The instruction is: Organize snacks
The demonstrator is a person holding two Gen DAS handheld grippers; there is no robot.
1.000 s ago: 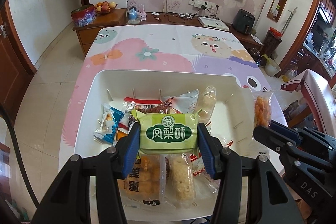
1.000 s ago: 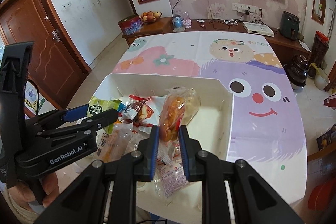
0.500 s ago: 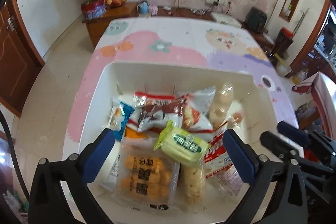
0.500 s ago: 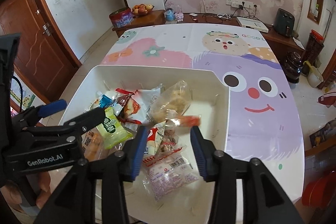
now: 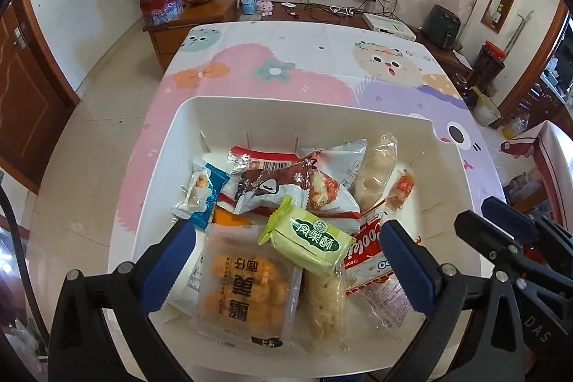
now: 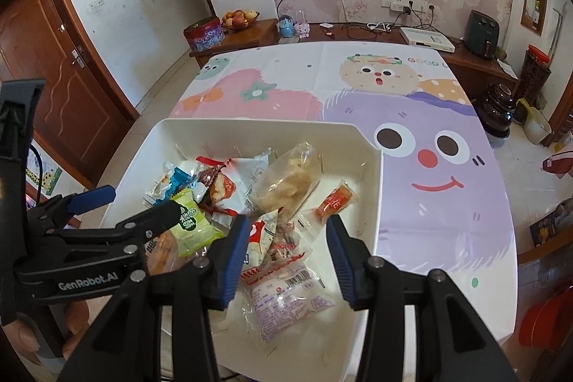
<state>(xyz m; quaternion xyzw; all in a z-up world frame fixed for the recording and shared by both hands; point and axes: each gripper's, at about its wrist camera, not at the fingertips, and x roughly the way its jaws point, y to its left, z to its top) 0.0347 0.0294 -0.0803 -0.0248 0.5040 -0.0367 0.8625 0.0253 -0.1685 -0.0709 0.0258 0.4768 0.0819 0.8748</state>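
A white bin (image 5: 168, 145) is seen in the lower middle of both views, set on a cartoon tablecloth (image 5: 279, 59), and the snacks are all found inside it. The left gripper (image 5: 286, 256) is held over the near end of the pile with its jaws spread as wide as they go; they have just been opening, and nothing is pressed between them. The green cake pack (image 5: 308, 238) lies tilted on top of the other packets between those jaws, touched by neither pad, so it is judged to have been let go there. Beneath it a clear bag of orange puffs (image 5: 243, 285) and a rice bar (image 5: 324, 306) are stacked toward the bottom of the frame.

The right gripper (image 6: 286, 249) is held partly open above the right side of the pile; its jaws have also just been opening, and no packet is clamped. A small orange snack (image 6: 335, 201) rests on the bin floor just above its right finger, apart from the heap, and is taken to be the piece just dropped. A clear bag of pale pastry (image 6: 290, 178) leans in the middle, and a cookie pack (image 6: 286, 289) lies between the fingers at the bottom.

Both grippers are angled downward into the bin, presumably so that pieces land inside its walls. With no snack seen outside the bin, the collecting is judged to be nearly or wholly done
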